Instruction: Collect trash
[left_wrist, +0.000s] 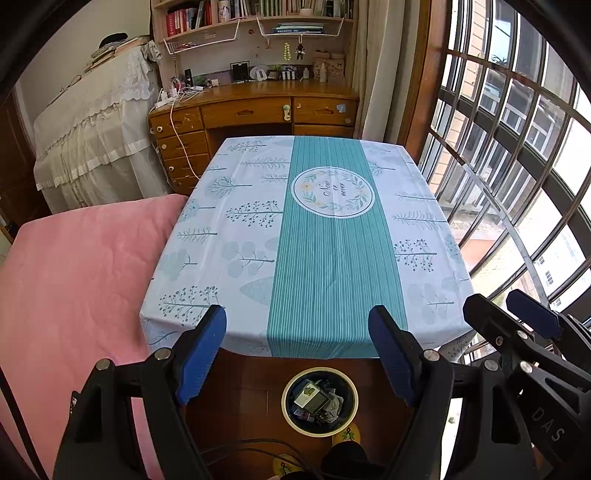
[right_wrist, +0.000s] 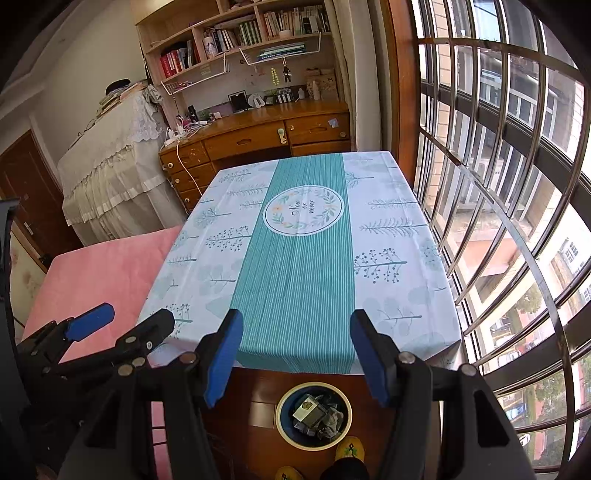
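The left gripper (left_wrist: 297, 350) and right gripper (right_wrist: 295, 354) both have their jaws apart, with nothing between them. The bin (left_wrist: 320, 400) (full of trash (left_wrist: 317, 401)) sits on the floor, just below the near edge of the table (left_wrist: 229, 221).

Both tools (left_wrist: 297, 354) (right_wrist: 295, 356) agape, empty, downtilted

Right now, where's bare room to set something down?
The whole tablecloth top is bare, from the pink bed edge across to the window bars. The bin below the near edge is crowded with trash.
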